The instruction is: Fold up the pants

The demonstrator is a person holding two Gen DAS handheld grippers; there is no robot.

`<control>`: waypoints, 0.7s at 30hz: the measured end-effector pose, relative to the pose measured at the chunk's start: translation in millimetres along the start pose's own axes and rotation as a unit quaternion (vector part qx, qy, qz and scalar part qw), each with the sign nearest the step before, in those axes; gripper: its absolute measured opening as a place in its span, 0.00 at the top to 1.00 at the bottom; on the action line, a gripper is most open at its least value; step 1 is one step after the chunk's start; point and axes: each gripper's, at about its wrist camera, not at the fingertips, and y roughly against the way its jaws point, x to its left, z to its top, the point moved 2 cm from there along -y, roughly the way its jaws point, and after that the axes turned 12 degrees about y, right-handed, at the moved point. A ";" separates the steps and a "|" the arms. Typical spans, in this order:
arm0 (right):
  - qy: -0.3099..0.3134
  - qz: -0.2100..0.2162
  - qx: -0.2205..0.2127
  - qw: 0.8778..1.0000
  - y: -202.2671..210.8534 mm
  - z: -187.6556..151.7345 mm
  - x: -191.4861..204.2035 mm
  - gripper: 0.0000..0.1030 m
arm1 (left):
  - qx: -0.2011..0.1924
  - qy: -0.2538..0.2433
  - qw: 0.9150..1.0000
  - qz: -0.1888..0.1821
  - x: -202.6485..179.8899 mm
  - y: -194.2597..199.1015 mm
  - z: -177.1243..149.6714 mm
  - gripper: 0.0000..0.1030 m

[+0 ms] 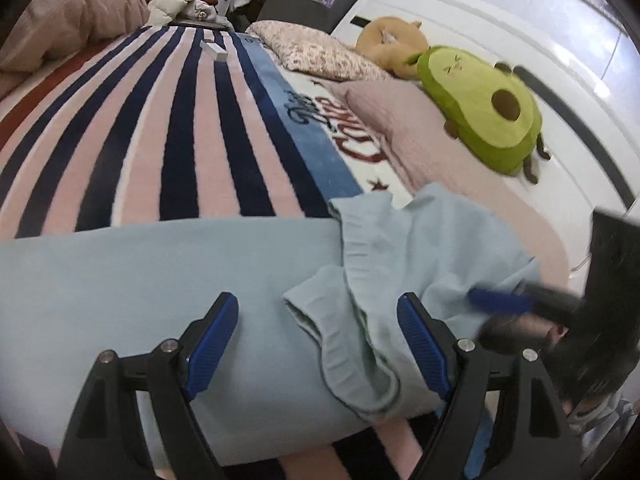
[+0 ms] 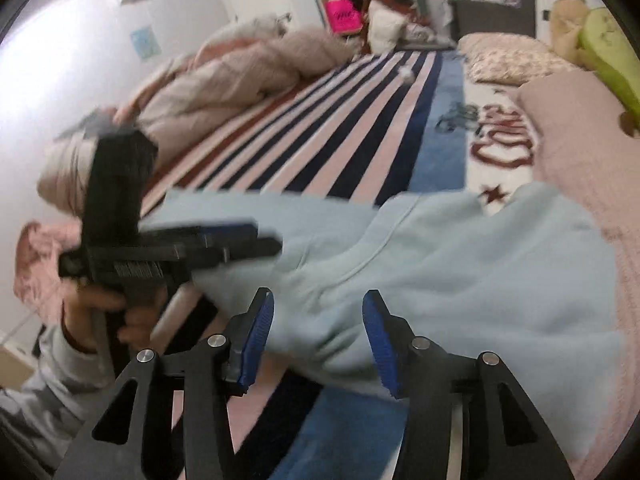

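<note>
Pale blue pants (image 1: 160,280) lie across a striped blanket (image 1: 168,140) on a bed, with the waistband (image 1: 352,352) bunched toward the near right. My left gripper (image 1: 318,316) is open just above the pants, its jaws straddling the waistband folds. In the right wrist view the pants (image 2: 460,272) spread ahead, and my right gripper (image 2: 318,312) is open over their near edge. The right gripper also shows blurred at the right of the left wrist view (image 1: 520,304). The left gripper appears side-on at the left of the right wrist view (image 2: 224,240).
A green avocado plush (image 1: 480,108) and a tan plush (image 1: 392,44) lie by the white headboard (image 1: 520,20). A pink pillow (image 1: 420,128) and floral pillow (image 1: 316,52) sit beyond the pants. A beige duvet (image 2: 224,76) is heaped at the far left.
</note>
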 end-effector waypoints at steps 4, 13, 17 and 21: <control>0.013 -0.054 -0.008 0.998 -9.7 16.5 -9.8 0.58 | 0.018 0.022 1.000 -0.010 7.0 -7.7 -1.7 0.37; 0.043 -0.014 0.063 0.997 -63.8 6.0 8.7 0.45 | 0.023 0.026 0.999 0.004 13.1 -15.4 -2.8 0.65; 0.024 -0.004 0.068 0.997 -69.4 11.4 9.8 0.37 | 0.025 0.040 0.999 0.001 18.7 -14.9 -0.3 0.65; 0.055 -0.034 0.088 0.994 -81.0 9.6 21.7 0.34 | 0.023 0.042 0.999 0.004 21.0 -13.5 -1.0 0.65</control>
